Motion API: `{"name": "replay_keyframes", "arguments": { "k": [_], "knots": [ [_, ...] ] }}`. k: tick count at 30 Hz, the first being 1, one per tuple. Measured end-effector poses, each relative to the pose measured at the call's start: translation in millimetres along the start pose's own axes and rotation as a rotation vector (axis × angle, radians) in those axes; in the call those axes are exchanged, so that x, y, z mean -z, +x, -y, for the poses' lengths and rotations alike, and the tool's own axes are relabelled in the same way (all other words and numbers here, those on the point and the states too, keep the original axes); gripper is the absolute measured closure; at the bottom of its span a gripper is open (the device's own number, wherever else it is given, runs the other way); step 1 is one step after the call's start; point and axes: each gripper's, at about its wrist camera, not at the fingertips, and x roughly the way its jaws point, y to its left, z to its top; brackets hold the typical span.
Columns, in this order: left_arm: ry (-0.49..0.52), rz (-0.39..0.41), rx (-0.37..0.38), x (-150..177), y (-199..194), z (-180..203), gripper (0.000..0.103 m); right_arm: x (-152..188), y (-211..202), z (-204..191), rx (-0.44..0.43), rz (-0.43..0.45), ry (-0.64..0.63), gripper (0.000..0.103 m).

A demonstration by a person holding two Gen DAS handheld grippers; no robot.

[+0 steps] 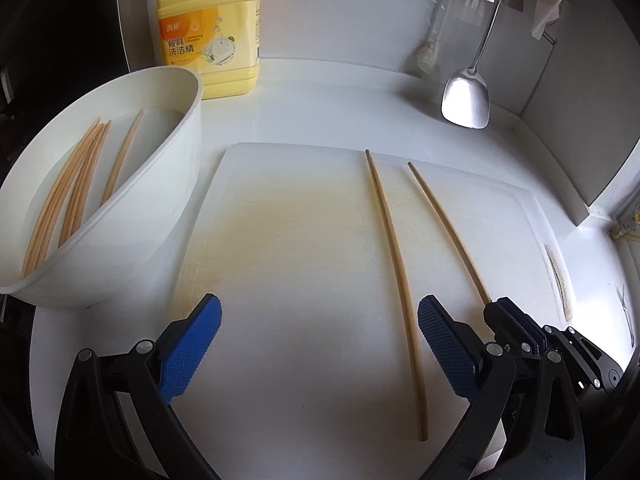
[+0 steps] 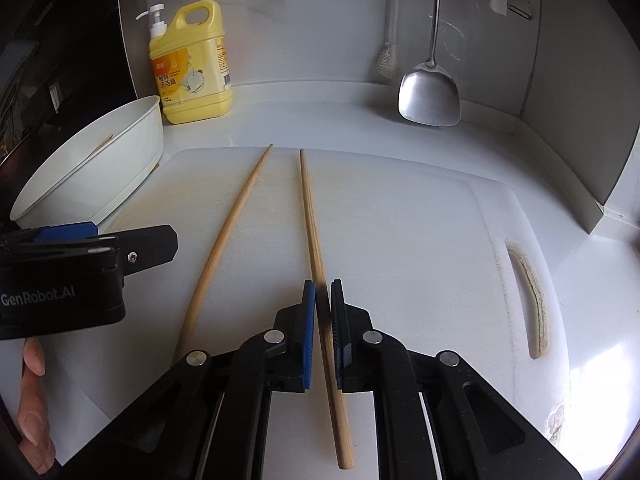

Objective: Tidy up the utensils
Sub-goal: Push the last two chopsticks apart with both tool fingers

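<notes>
Right wrist view: right gripper clamped on right-hand chopstick lying on cutting board. Left gripper wide open, empty. Advise level lift toward white basin.

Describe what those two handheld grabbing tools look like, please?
Each tool is black plastic with hinged link arms joined by round silver pins. The left tool and right tool both end in two flat fingers faced with blue dimpled pads. The left tool's body reads "GenRobot.AI" in grey lettering.
</notes>
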Motion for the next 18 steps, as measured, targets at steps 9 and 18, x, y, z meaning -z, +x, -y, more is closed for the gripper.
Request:
{"name": "replay_keyframes", "arguments": {
  "k": [9,18],
  "knots": [
    [0.016,-0.016,-0.027,-7.5,17.1,17.3,0.006,-1.1,-0.8,27.9,0.017,-0.004,0.044,0.095],
    [0.012,-0.025,-0.049,-15.7,31.0,21.3,0.006,-5.8,2.5,46.1,0.007,-0.012,0.084,0.095]
  ]
}}
